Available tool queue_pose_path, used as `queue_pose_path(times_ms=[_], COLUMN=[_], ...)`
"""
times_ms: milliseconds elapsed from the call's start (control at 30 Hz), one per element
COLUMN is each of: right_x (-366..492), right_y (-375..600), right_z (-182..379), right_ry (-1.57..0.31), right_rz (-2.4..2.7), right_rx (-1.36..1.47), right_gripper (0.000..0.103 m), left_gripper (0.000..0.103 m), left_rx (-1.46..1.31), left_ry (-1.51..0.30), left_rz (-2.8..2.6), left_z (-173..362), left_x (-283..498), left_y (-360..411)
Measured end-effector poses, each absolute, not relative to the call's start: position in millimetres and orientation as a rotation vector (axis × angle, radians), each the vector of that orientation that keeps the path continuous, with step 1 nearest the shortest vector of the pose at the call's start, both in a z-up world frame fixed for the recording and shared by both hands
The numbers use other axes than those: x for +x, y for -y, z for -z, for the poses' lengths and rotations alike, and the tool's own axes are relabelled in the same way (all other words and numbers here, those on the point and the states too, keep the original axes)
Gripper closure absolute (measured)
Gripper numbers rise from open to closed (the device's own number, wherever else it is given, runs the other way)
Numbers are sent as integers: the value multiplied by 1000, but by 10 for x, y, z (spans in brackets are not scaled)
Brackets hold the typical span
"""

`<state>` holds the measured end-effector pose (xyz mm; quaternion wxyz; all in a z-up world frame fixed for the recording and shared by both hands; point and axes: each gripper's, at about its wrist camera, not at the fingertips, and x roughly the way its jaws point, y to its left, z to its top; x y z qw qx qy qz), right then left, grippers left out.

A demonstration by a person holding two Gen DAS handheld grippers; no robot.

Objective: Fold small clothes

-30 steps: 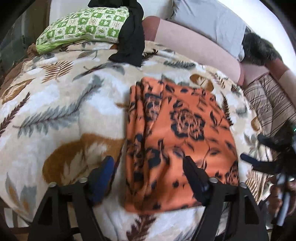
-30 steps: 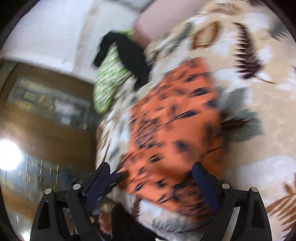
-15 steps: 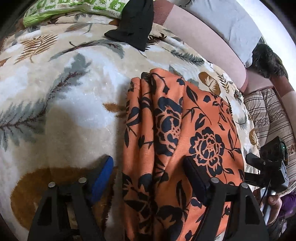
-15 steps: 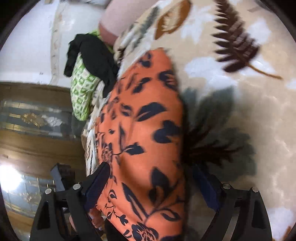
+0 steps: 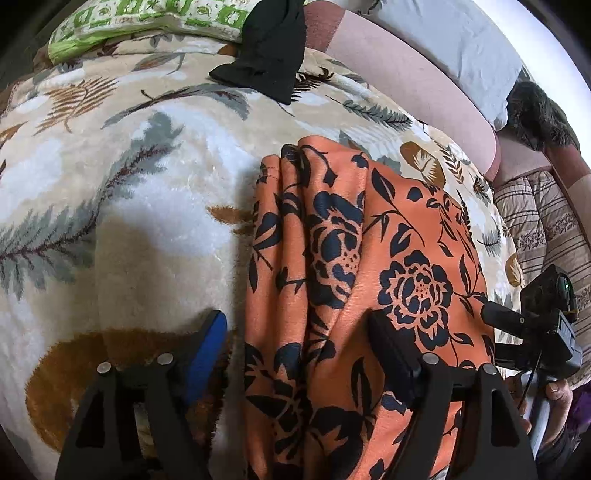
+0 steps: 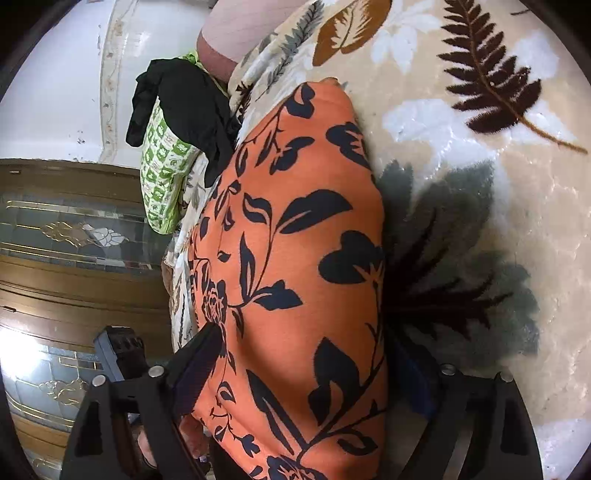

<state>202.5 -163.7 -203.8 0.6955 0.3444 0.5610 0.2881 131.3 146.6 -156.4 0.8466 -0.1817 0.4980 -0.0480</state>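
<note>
An orange garment with dark flower print (image 5: 369,266) lies folded on the leaf-patterned blanket (image 5: 129,206). My left gripper (image 5: 299,354) is open and straddles the garment's near left edge, with its bunched folds between the fingers. My right gripper (image 6: 306,373) is open and straddles the garment's (image 6: 295,258) near right edge; one finger rests on the cloth, the other lies low beside it on the blanket (image 6: 480,147). The right gripper also shows at the right of the left wrist view (image 5: 535,328).
A black garment (image 5: 266,59) hangs over a green patterned pillow (image 5: 147,18) at the far side. A pink bolster (image 5: 406,77), grey pillow (image 5: 454,40) and striped cloth (image 5: 543,229) lie right. A wooden glazed door (image 6: 74,240) stands beyond the bed's left edge.
Both grippers have moved in over the garment's near edge, one at each side, and now sit close on the cloth. Both stay open. The garment has not moved.
</note>
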Motion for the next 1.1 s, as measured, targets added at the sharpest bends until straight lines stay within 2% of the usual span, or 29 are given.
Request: queue_pose_path(times_ms=[300,433,667,700,767,833,900,967,1100], right_x=[2016,1997,1982,1982,1976,1966,1952,1937,1869], right_y=[1571,1453,1456,1473,1485,1477,1462,1422,1342], right_z=[2024,1966,1963,1969,1971,1955,1919,1833,1610], right_ry=[-1262,-1268,-1268,-1268,-1268,-1264,-1259,-1251,-1210], right_rz=[-649,-631,-608,-608,-605,-605,-618,-632,-655], right_rx=[725,618,565,572,585,588,577,551,474], right_gripper=[11,13,28,29,32,38,49,56,61], left_gripper=[22,20,14,16,38,52,57,63,68], left_rx=[-357,-355,-282,-283,-289,-280,-248,-248,-239], left_ry=[-1037,-1036,-1041,-1041,-1046,-1052,-1055,-1052,-1028], left_rz=[114,118,119,122,165,193,197,198,186], left_z=[1585,1603,1627,1624,1603,1558,1523,1502,1431], left_x=[1312,1324,1354,1358,1362,1367,1362,1349,1273], left_y=[-1451,-1435,-1314,-1312,-1289,-1234,-1177,-1167,-1151])
